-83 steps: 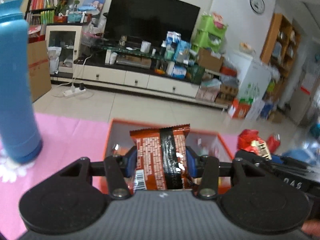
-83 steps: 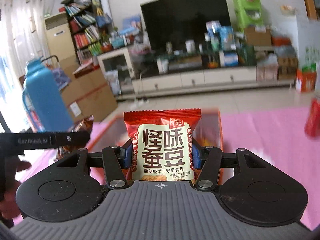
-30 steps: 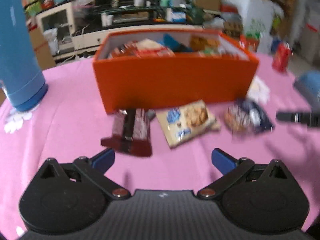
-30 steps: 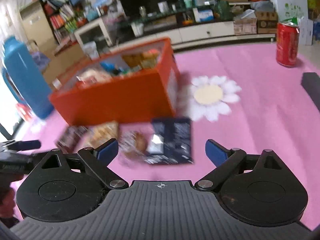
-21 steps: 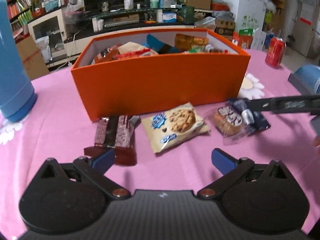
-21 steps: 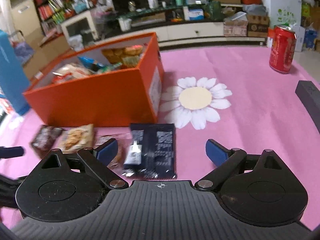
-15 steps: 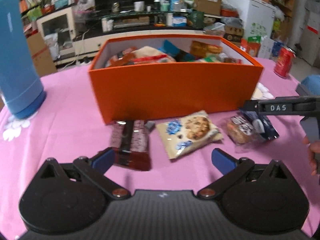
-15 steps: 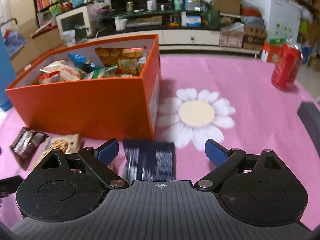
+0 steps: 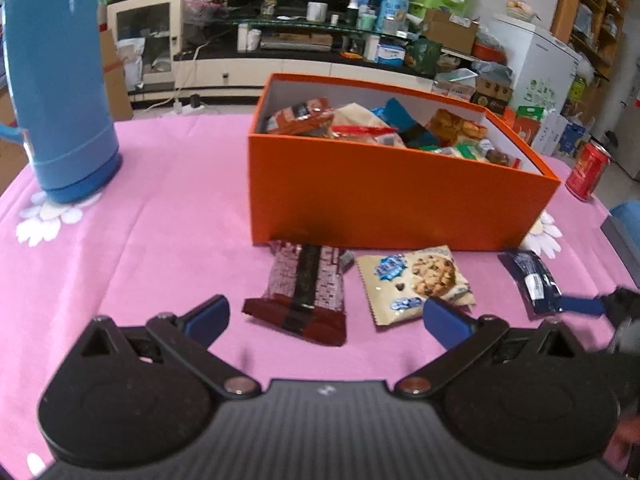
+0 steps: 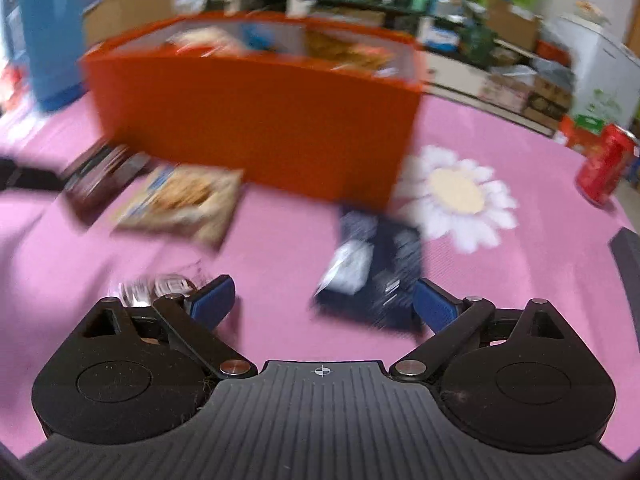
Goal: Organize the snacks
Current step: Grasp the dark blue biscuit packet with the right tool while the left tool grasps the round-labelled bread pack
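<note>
Snacks lie in two places: a heap inside the orange box [image 9: 400,196] and loose packets on the pink cloth [image 9: 160,240] in front of it. Three loose packets show from the left wrist: a brown packet [image 9: 306,292] at 12 o'clock of the left gripper [image 9: 326,316], a cookie packet [image 9: 416,282] just beside it toward 1 o'clock, and a dark blue packet [image 9: 530,280] well off at 2 o'clock. The brown one lies between the left gripper's two blue fingers [image 9: 208,316], which stand wide apart, not touching it; the cookie packet's near corner sits by the right-hand finger.

From the right wrist the view is blurred. The right gripper [image 10: 324,302] also has its fingers [image 10: 212,300] spread wide with nothing held, and the dark blue packet lies between them toward 1 o'clock, close to the right-hand finger. A fourth, shiny clear packet [image 10: 156,286] peeks out at 9 o'clock beside the left-hand finger; what it holds I cannot tell.

Inside the box the packets overlap too much to count. One blue flask [image 9: 56,80] stands upright at 10 o'clock of the left gripper, well apart from the box. One red can [image 9: 588,176] stands past the box's far right corner. Two daisy prints [image 10: 456,196] show on the cloth, one by the box's right end, one under the flask
</note>
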Motion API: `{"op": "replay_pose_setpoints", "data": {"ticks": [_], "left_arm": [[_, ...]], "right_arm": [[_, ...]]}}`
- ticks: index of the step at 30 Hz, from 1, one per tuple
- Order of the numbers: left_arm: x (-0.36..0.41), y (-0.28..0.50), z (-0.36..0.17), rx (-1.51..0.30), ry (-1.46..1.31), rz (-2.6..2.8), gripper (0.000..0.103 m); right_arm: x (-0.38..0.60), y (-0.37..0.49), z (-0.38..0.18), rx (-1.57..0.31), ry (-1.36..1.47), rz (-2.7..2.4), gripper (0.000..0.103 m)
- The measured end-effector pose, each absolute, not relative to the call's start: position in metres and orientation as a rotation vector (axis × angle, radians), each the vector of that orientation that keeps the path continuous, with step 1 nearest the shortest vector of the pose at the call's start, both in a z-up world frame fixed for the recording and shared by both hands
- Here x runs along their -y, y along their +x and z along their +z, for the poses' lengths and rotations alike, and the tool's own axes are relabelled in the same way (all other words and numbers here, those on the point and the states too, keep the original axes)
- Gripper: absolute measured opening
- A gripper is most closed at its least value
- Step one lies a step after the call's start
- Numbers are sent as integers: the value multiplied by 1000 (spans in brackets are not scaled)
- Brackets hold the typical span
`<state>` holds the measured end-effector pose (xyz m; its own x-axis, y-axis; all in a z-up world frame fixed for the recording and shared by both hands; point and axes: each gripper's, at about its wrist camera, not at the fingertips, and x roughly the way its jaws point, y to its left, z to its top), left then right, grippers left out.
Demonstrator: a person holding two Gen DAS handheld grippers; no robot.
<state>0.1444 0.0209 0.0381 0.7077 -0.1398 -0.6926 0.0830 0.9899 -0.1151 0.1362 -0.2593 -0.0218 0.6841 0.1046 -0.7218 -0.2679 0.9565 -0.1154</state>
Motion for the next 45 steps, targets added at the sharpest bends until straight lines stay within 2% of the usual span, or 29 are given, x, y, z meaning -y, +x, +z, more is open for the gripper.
{"op": "replay_pose_setpoints", "data": {"ticks": [5, 14, 19, 21, 22, 23, 26, 30, 32, 33, 35, 37, 40, 45], "left_arm": [[-3, 135, 41, -749, -9, -232, 102], [41, 124, 16, -794, 226, -599, 102], [57, 126, 10, -806, 241, -718, 94], [62, 126, 4, -829, 285, -696, 81], [64, 127, -1, -845, 299, -689, 78], [63, 127, -3, -844, 308, -676, 82], [56, 126, -1, -846, 306, -641, 76], [38, 130, 1, -867, 277, -568, 75], [30, 131, 2, -871, 260, -537, 75], [26, 131, 3, -871, 254, -528, 75], [22, 131, 4, -873, 250, -519, 75], [19, 130, 4, -874, 253, -517, 76], [18, 129, 4, -877, 252, -514, 77], [14, 123, 3, -878, 253, -525, 79]], "right_arm": [[260, 112, -12, -736, -172, 274, 86], [332, 150, -12, -784, 75, 125, 88], [347, 154, -12, -784, 194, 142, 88], [348, 155, -13, -799, 205, 144, 88], [344, 156, -16, -814, 185, 145, 88], [338, 157, -19, -825, 157, 154, 88], [320, 156, -23, -822, 61, 175, 88], [313, 167, -22, -790, 20, 134, 88], [309, 176, -23, -790, 25, 128, 81], [307, 179, -24, -789, 26, 133, 70], [301, 184, -26, -786, 3, 124, 63], [295, 183, -27, -784, -52, 113, 47], [298, 169, -25, -789, -66, 145, 44], [308, 131, -25, -790, -84, 196, 47]]}}
